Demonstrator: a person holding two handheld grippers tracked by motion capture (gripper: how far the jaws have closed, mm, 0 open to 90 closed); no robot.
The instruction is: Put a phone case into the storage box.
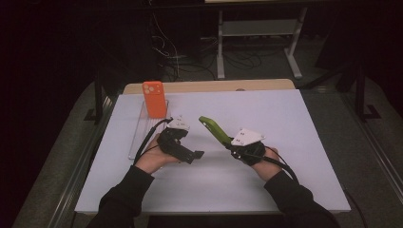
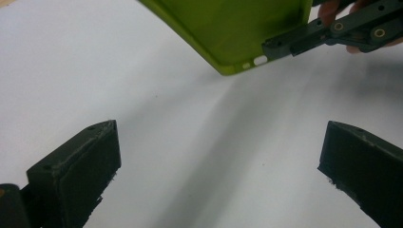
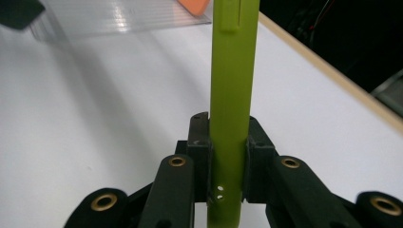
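My right gripper [image 1: 229, 143] is shut on the lower end of a lime-green phone case [image 1: 213, 127] and holds it tilted above the white table top. In the right gripper view the case [image 3: 234, 85] stands edge-on, with both pads of the gripper [image 3: 228, 156] pressing on its sides. My left gripper [image 1: 192, 151] is just left of it, low over the table, open and with nothing in it. Its two fingers [image 2: 81, 171] stand wide apart, and the green case [image 2: 237, 28] hangs beyond them. An orange phone case [image 1: 154, 99] stands upright at the far left.
The orange case stands at the far end of a clear plastic tray [image 1: 139, 137] along the left of the white sheet [image 1: 285, 142]. The tray [image 3: 119, 16] lies ahead of the right gripper. A wooden table edge [image 1: 266, 85] runs along the back, with dark floor, cables and a stand beyond.
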